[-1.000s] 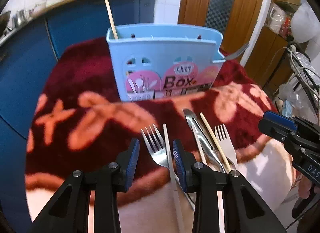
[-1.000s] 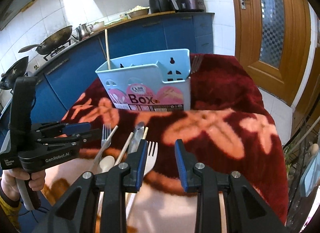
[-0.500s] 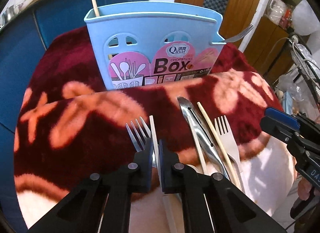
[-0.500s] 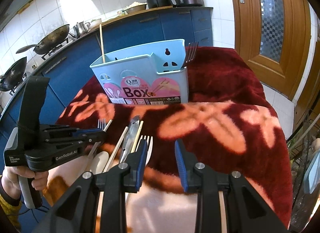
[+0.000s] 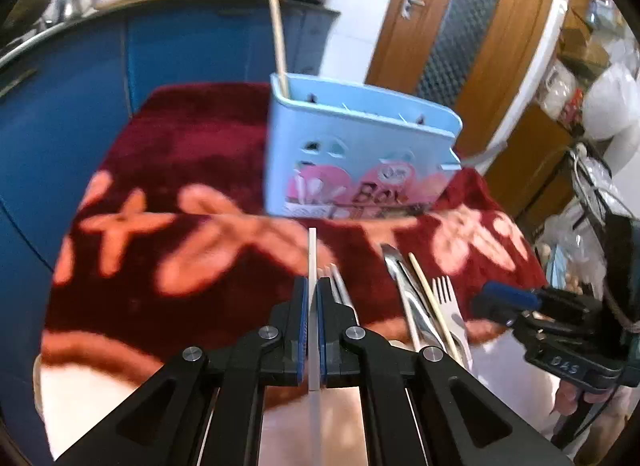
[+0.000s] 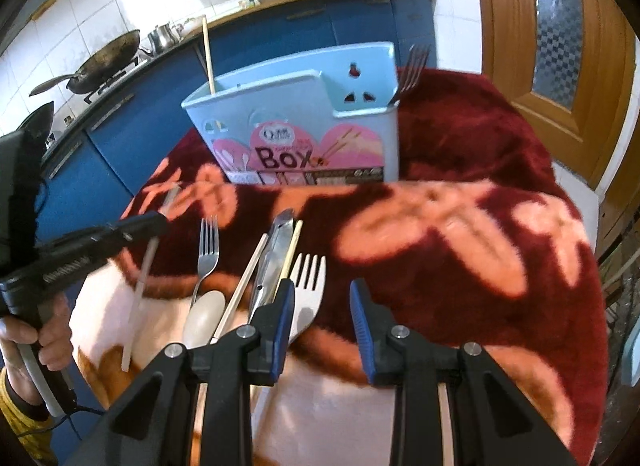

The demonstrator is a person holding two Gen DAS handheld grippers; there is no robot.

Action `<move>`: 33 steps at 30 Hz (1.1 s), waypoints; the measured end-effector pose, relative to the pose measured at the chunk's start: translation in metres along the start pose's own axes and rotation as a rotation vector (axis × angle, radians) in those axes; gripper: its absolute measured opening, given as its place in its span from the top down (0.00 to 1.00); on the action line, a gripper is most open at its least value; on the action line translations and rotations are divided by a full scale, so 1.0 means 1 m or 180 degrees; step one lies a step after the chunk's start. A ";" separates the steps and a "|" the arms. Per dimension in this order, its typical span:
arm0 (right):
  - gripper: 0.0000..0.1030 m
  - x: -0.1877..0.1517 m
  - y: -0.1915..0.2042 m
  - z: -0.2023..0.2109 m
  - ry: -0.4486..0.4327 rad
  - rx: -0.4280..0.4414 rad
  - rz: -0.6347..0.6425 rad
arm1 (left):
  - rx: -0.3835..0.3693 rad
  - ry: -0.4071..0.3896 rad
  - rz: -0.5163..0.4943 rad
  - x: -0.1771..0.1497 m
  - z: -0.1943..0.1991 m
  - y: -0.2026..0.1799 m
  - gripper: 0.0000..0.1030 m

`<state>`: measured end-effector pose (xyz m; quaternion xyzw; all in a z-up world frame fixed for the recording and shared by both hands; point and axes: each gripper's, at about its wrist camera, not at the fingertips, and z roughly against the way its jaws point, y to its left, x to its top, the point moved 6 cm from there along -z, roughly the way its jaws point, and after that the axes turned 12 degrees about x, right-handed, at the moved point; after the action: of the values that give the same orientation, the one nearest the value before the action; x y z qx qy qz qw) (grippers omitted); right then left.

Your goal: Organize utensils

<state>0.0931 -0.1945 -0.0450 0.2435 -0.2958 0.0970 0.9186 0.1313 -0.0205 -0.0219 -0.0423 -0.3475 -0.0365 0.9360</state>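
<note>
The left claw (image 5: 312, 306) is clamped on a white chopstick (image 5: 311, 254), whose lower end runs out of frame. The right claw (image 6: 322, 306) gapes wide with nothing in it, hovering over a white plastic fork (image 6: 306, 282) that its left finger partly covers. Beside lie tongs (image 6: 274, 254), a metal fork (image 6: 208, 250) and a half-hidden spoon (image 6: 204, 316) on the blanket-covered tabletop (image 6: 460, 246). Farther off stands the blue utensil box (image 6: 304, 125), motion-blurred in the left view.

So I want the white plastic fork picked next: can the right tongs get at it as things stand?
Probably yes. The right tongs are open and empty, the white plastic fork lies just ahead by their left finger, uncovered; only a chopstick lies close beside it.
</note>
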 end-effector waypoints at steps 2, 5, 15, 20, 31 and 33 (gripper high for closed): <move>0.69 -0.002 0.001 -0.007 0.0080 -0.0006 0.0001 | 0.0019 -0.0080 0.0053 0.001 0.005 0.008 0.96; 0.69 -0.004 0.002 -0.018 0.0204 0.0026 -0.0030 | 0.0009 -0.0130 0.0095 0.001 0.009 0.018 0.96; 0.70 0.000 0.000 -0.026 0.0283 0.0214 -0.0204 | -0.0067 -0.0236 0.0161 -0.003 0.014 0.026 0.96; 0.87 0.000 -0.010 -0.025 0.0288 0.0280 -0.0324 | -0.0096 -0.0257 0.0182 -0.004 0.016 0.026 0.96; 0.96 0.003 -0.009 -0.004 0.0064 0.0247 -0.0293 | -0.0095 -0.0340 0.0203 -0.001 0.025 0.027 0.96; 0.96 0.005 -0.008 0.004 -0.0027 0.0171 -0.0234 | -0.0102 -0.0356 0.0222 0.001 0.027 0.028 0.96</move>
<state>0.0977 -0.2031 -0.0418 0.2791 -0.2878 0.0700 0.9135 0.1174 0.0103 -0.0030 -0.0714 -0.3969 -0.0071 0.9150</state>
